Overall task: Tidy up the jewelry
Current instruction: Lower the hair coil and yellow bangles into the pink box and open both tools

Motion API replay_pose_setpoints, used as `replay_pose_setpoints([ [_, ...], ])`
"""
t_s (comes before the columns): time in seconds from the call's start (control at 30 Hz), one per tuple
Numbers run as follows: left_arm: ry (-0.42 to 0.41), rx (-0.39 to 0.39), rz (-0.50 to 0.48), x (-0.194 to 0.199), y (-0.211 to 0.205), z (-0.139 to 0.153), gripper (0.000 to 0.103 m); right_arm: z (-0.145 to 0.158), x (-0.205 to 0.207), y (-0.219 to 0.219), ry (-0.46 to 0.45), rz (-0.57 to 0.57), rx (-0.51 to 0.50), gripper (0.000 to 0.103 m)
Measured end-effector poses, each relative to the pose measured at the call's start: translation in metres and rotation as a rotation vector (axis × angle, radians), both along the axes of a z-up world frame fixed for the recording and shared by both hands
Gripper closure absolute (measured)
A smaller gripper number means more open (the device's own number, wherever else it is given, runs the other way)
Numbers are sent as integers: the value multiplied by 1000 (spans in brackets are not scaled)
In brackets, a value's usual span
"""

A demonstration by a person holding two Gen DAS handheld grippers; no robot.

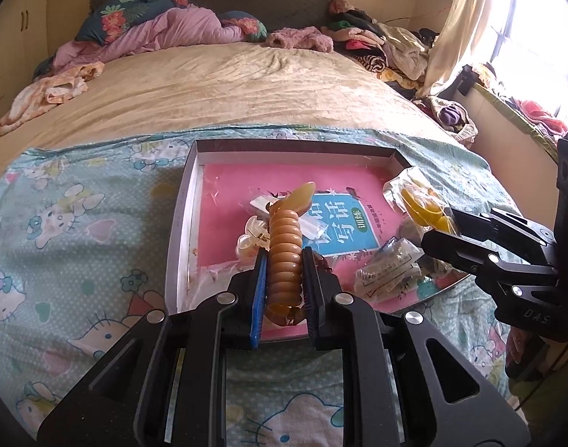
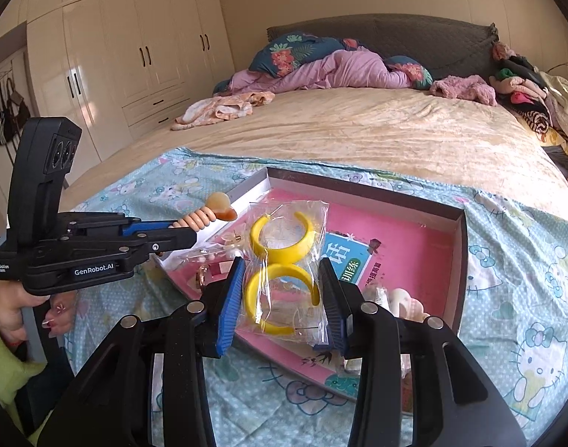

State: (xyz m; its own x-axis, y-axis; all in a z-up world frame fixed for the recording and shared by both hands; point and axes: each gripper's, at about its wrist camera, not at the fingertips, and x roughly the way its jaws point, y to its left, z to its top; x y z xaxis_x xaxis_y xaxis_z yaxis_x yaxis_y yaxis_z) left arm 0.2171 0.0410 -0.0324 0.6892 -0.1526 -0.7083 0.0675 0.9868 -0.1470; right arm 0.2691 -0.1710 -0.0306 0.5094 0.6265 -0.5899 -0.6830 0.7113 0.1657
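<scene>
The left hand-held gripper (image 1: 284,279) pinches a ribbed amber plastic hair clip (image 1: 285,253); the right hand-held gripper (image 2: 280,298) clamps a clear bag of yellow hoop earrings (image 2: 282,260). Both hover over the shallow pink-lined cardboard box (image 1: 194,186). Toward three o'clock, more bagged pieces (image 1: 388,272) lie unsorted, so I'd judge much remains.

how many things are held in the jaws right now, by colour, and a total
Brown ribbed hair clip, in the left gripper: 1
Yellow hoop earrings, in one clear bag in the right gripper: 2
Total: 3 pieces, over the pink-lined box
</scene>
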Motion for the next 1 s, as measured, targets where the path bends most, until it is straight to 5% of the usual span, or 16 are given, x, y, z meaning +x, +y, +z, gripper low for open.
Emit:
replay_pose_setpoints([
  [1.0,44,-5,9,13,8,-23,92,-26,21,38,71,25,-62,61],
])
